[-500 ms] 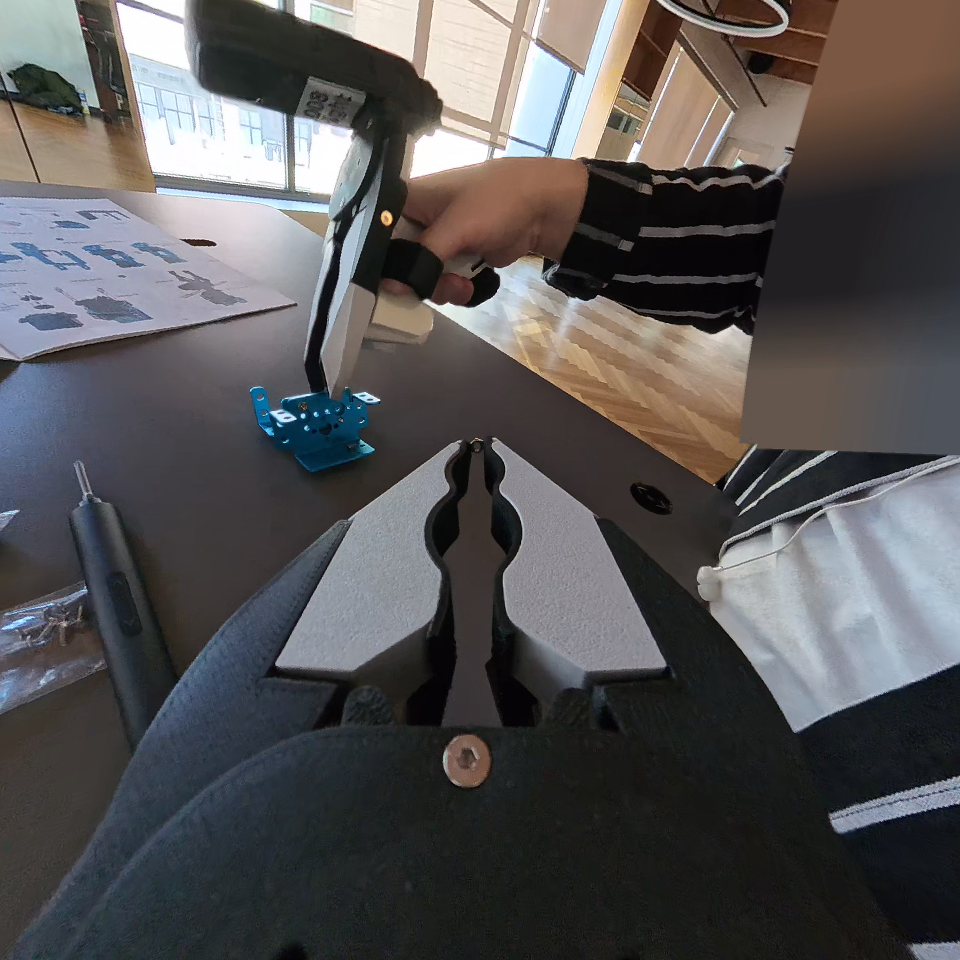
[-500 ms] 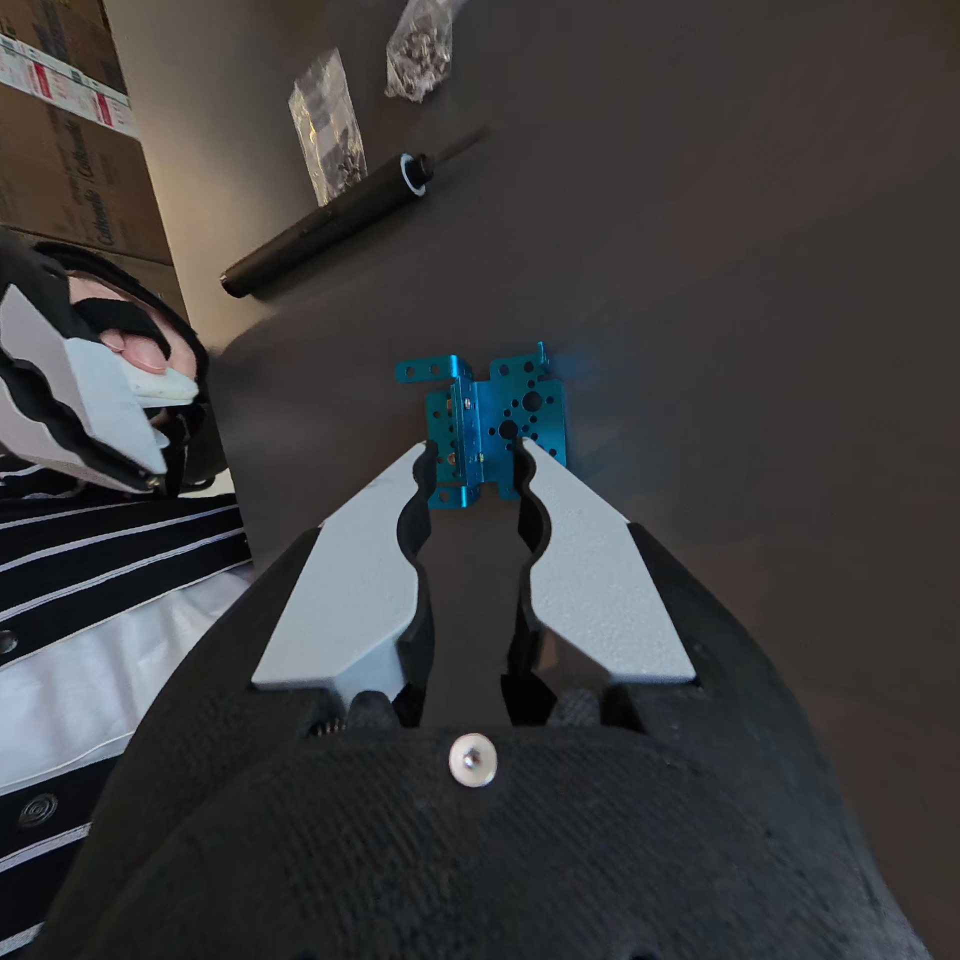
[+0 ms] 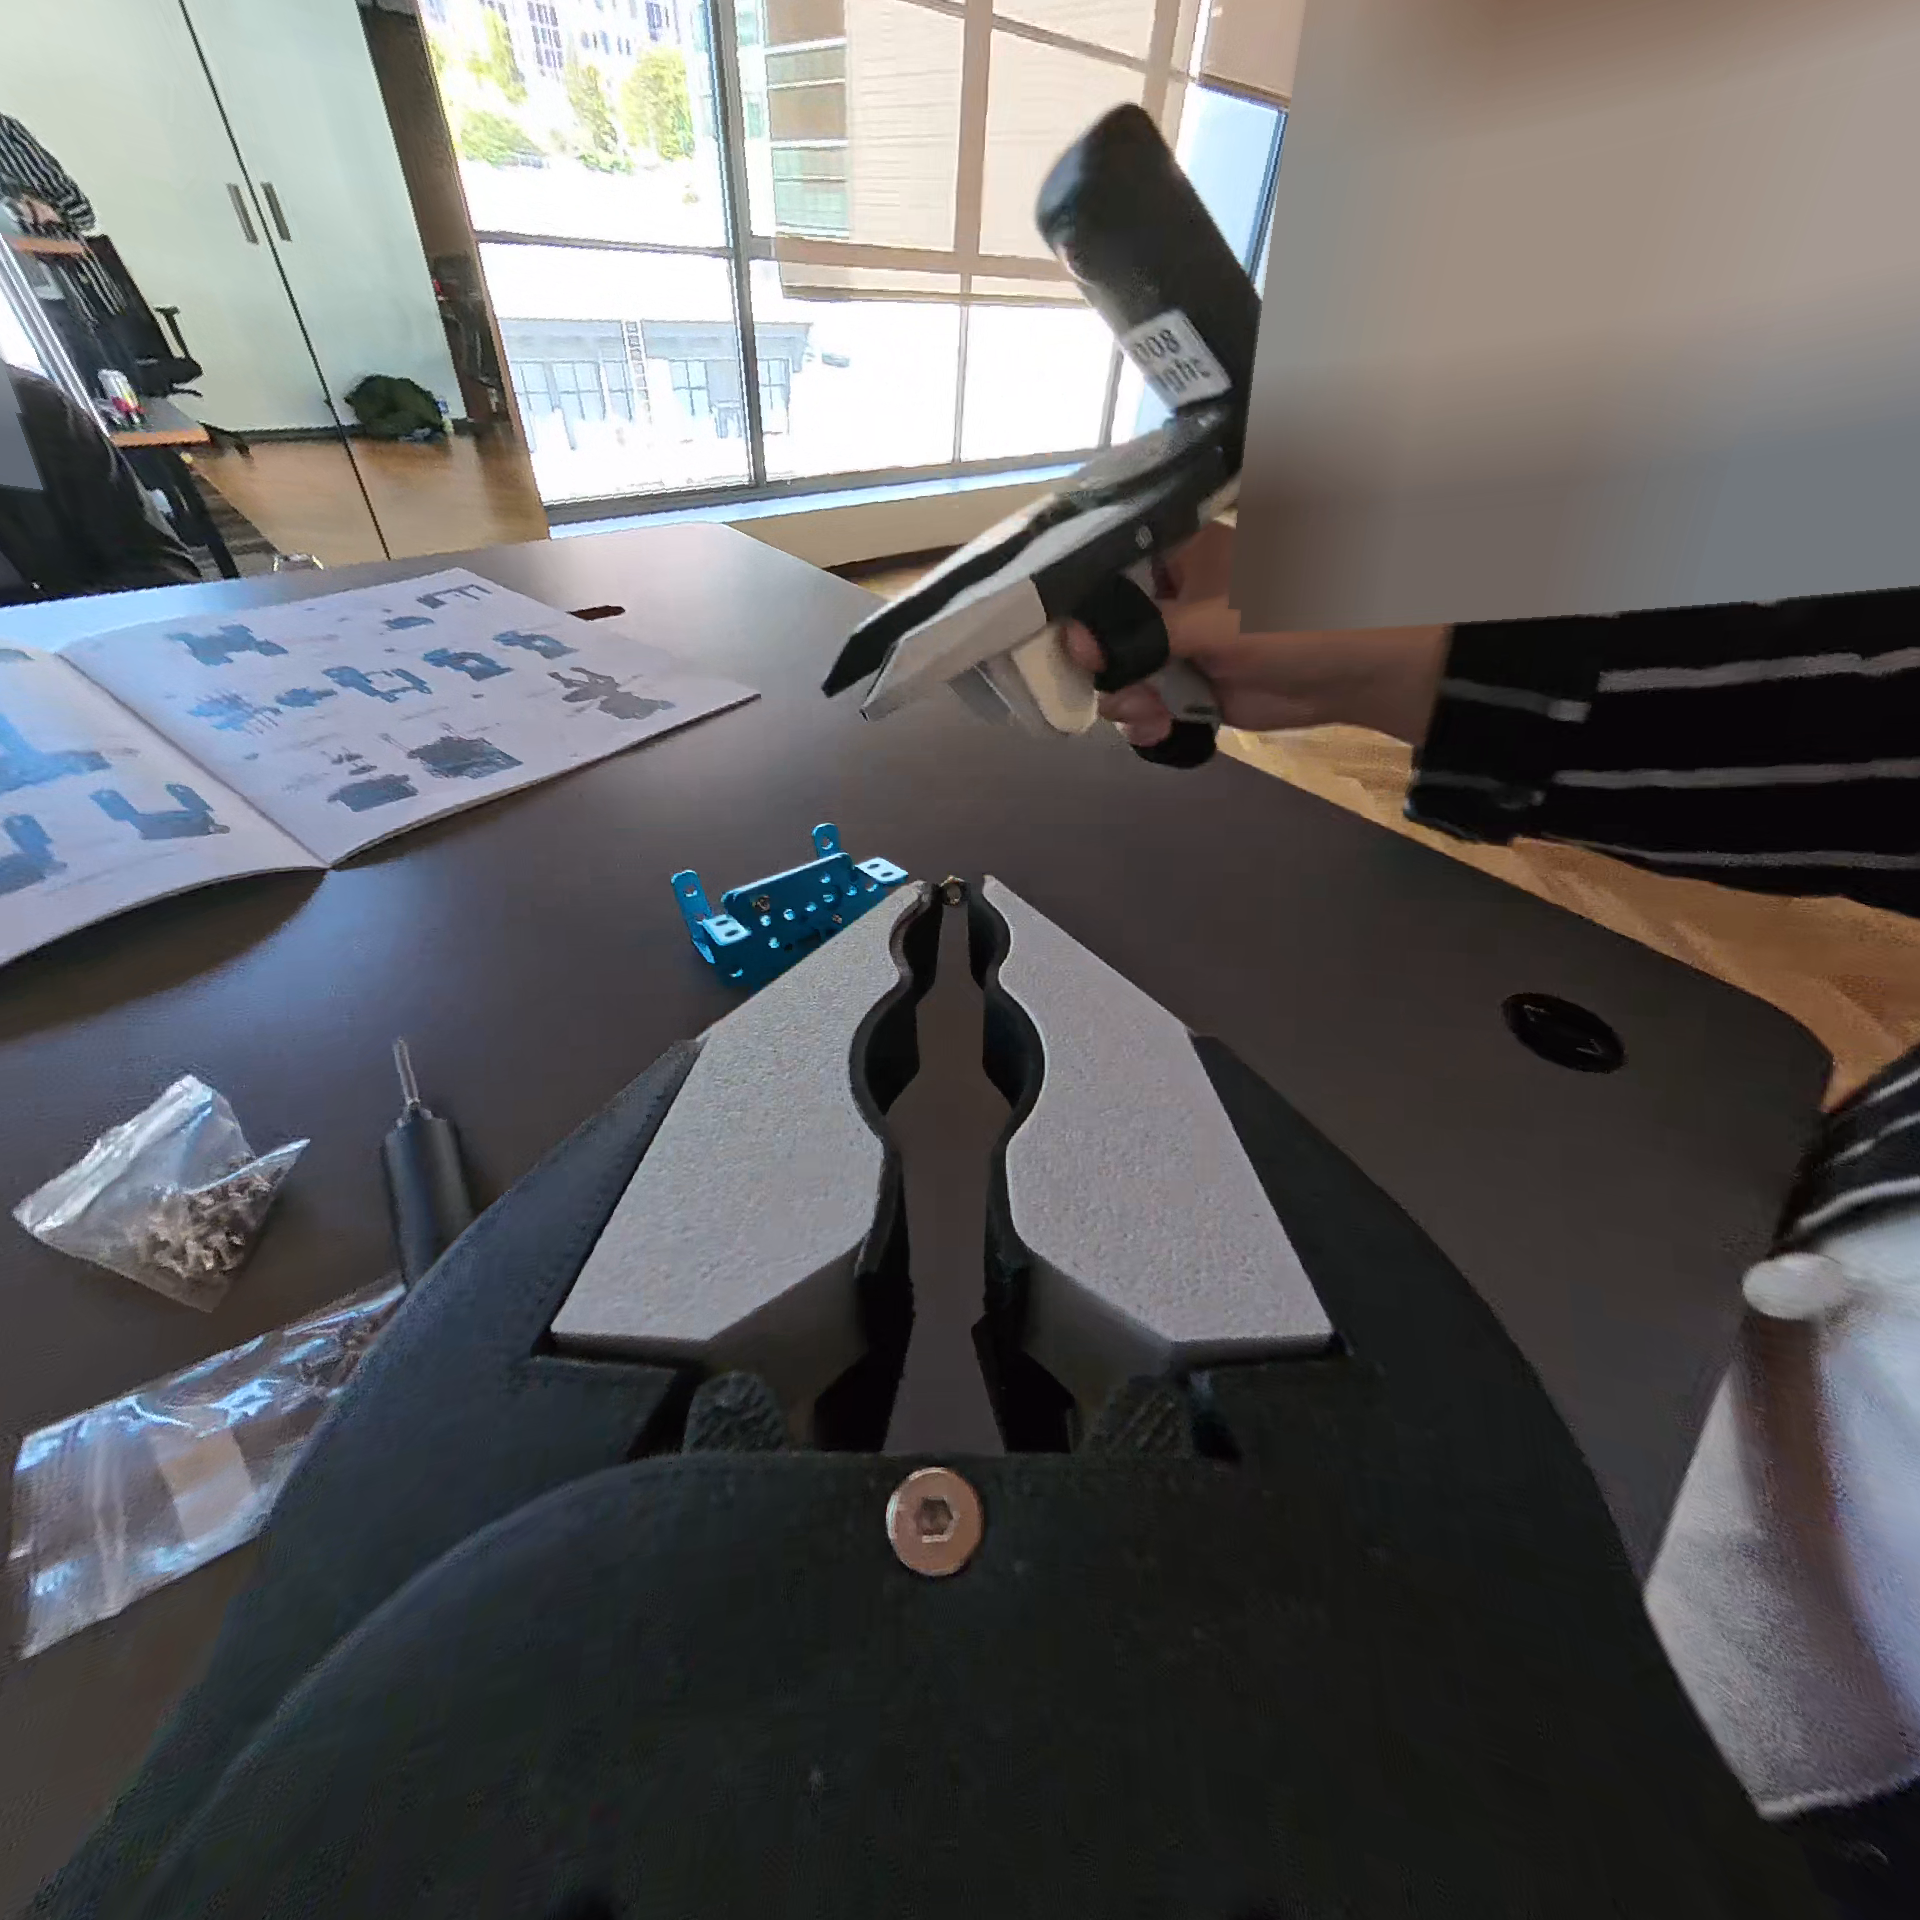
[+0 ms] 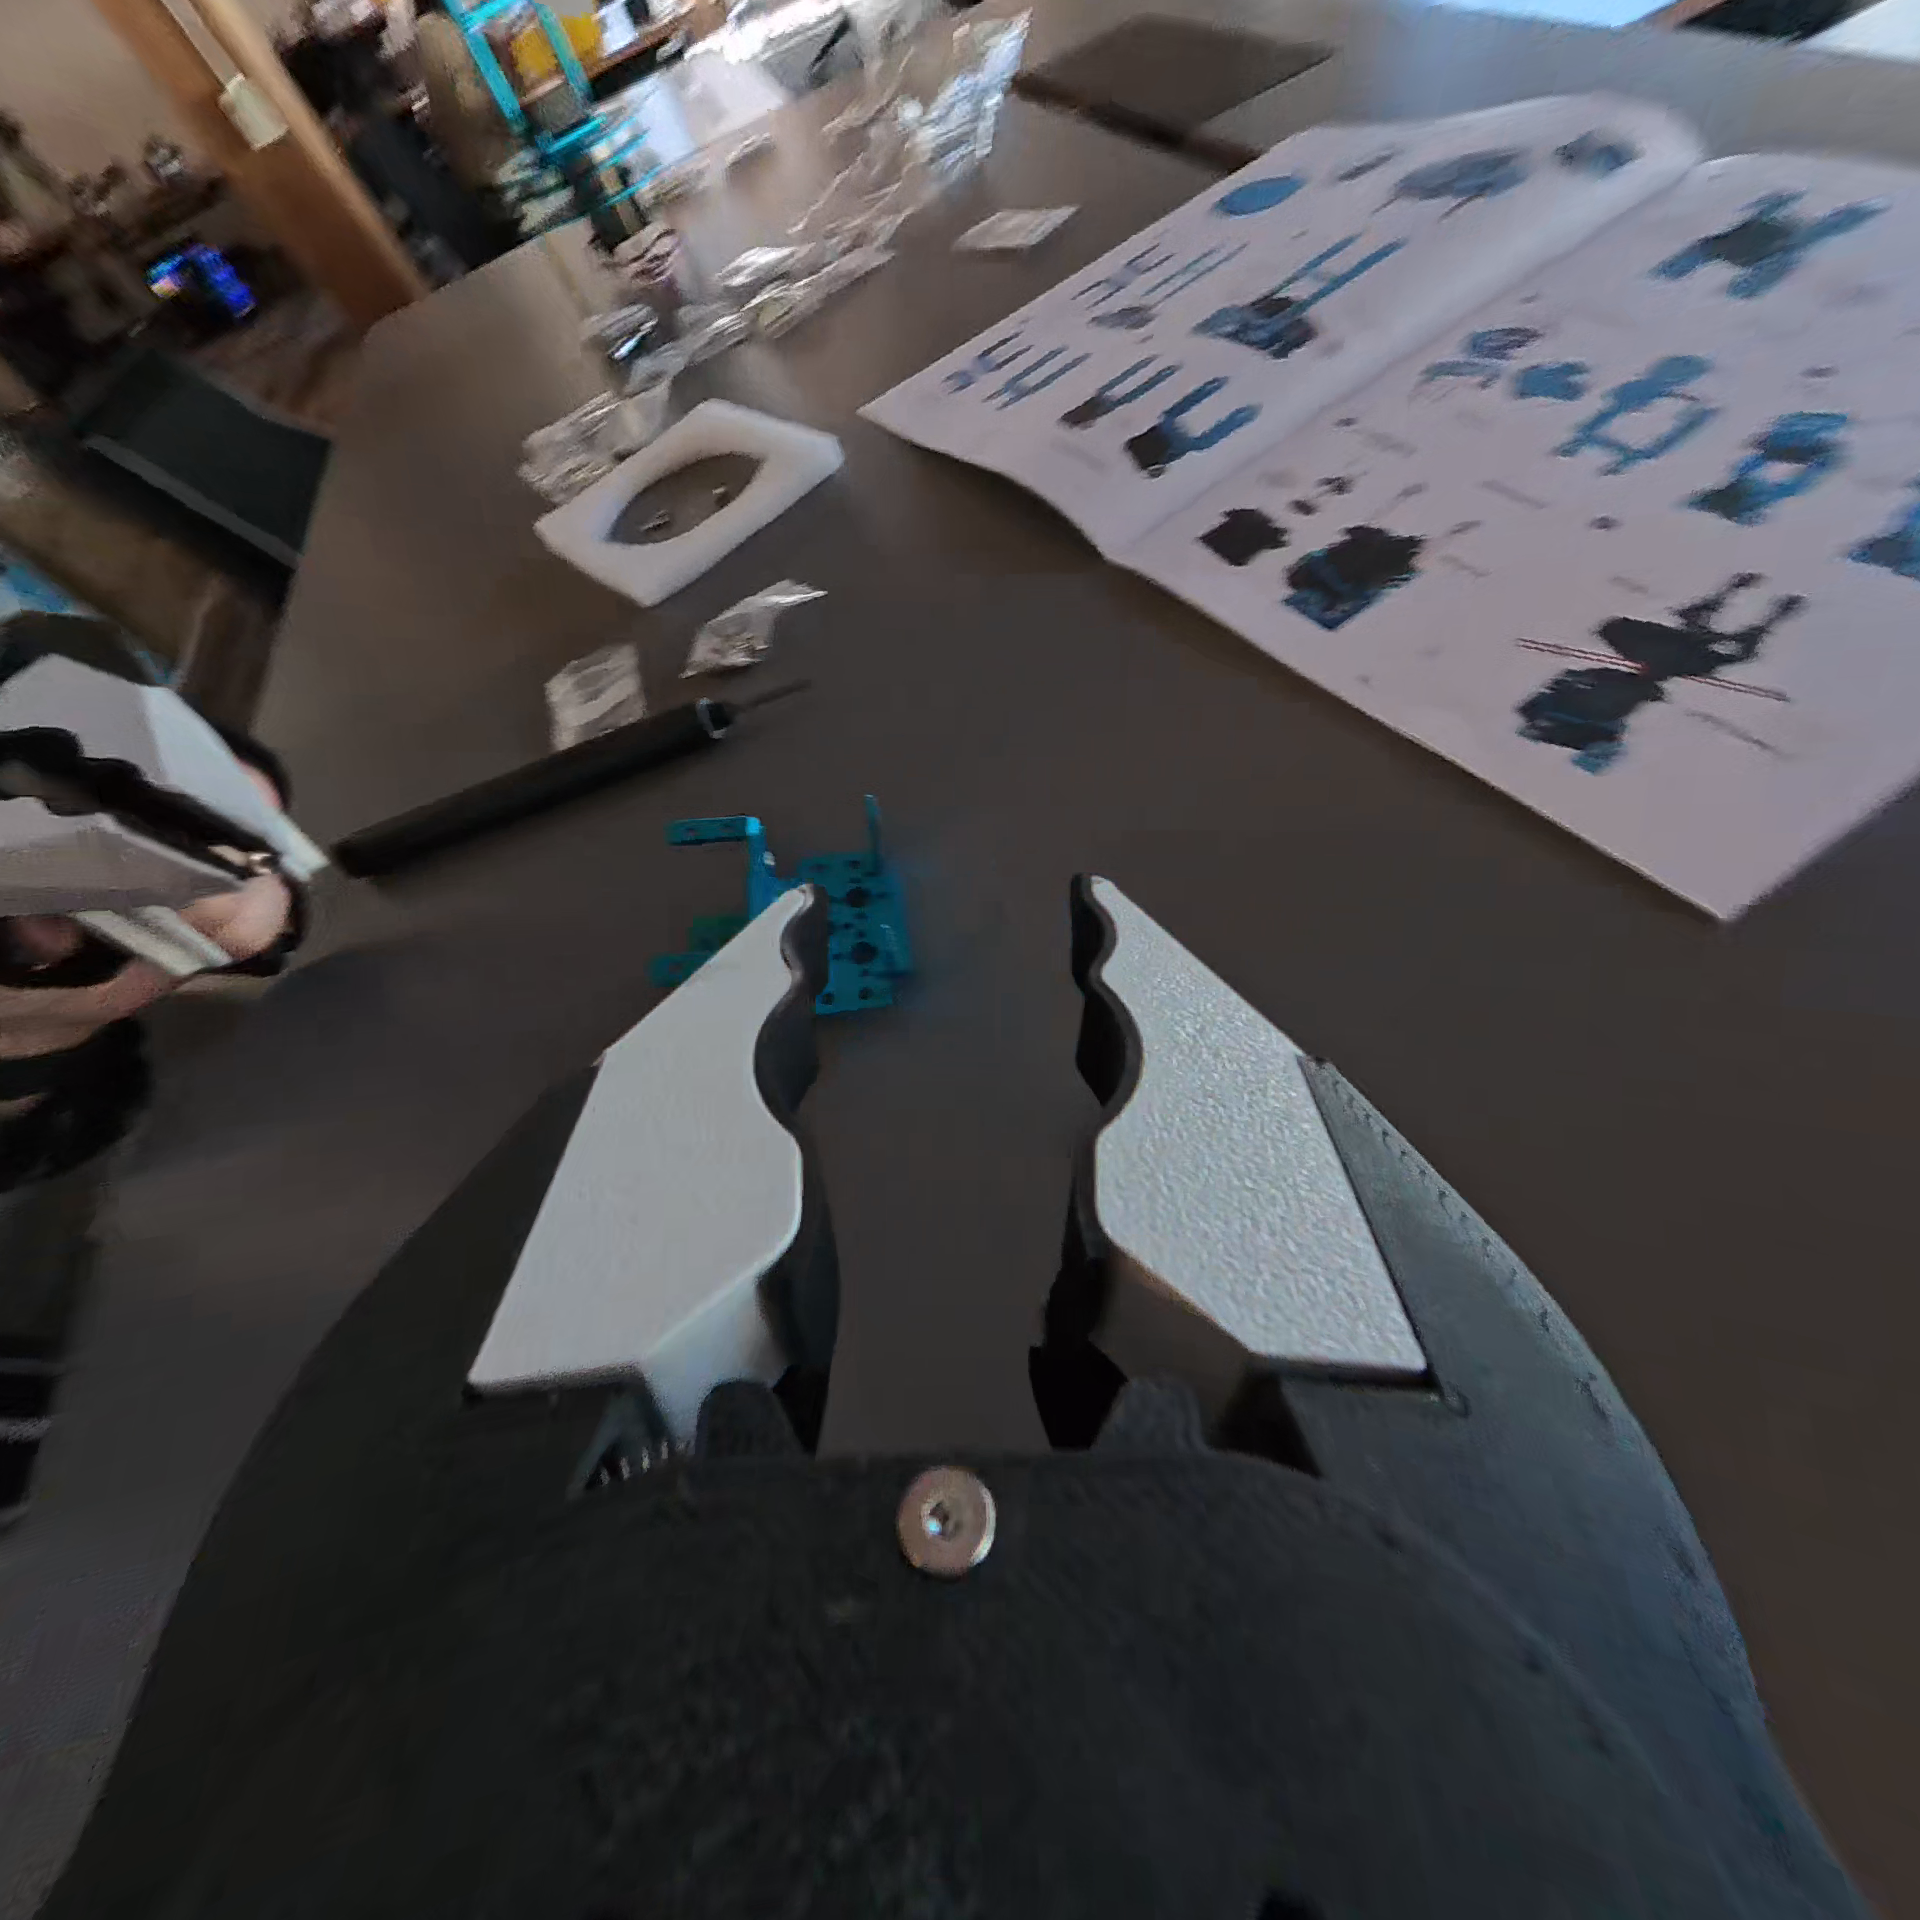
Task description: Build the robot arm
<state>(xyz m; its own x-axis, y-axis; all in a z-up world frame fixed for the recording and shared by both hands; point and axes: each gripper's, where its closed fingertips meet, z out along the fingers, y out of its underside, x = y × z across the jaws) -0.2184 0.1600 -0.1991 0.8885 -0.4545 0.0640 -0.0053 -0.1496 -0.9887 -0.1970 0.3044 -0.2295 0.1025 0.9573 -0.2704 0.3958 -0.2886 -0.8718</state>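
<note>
The left claw (image 3: 951, 896) hangs low over the dark desk (image 3: 1299, 935), its tips pinched on a tiny brass-coloured piece (image 3: 951, 889), too small to say what it is. Just left of those tips lies the blue perforated bracket (image 3: 781, 906), flat on the desk with its tabs turned up; the claw's left finger hides its near corner. Toward the desk's left edge a black screwdriver (image 3: 424, 1179) lies with its bit pointing away, the handle cut off behind the claw's body. Beside it sit a clear bag of small screws (image 3: 171, 1205) and a second bag (image 3: 156, 1455), contents hard to make out.

The right claw (image 4: 940, 899) is released, jaws wide apart and empty, raised above the desk with the bracket (image 4: 857, 920) beyond and partly behind its left finger. From the left view it points down and leftward, gripped in a hand (image 3: 1195, 665) in a striped sleeve; the rest of the person is blurred over.

Further back an open booklet (image 3: 343, 717) lies flat, its pictures smeared. Toward the far left a white foam block (image 4: 691, 499) and scattered foil packets (image 4: 748, 629) blur out.
</note>
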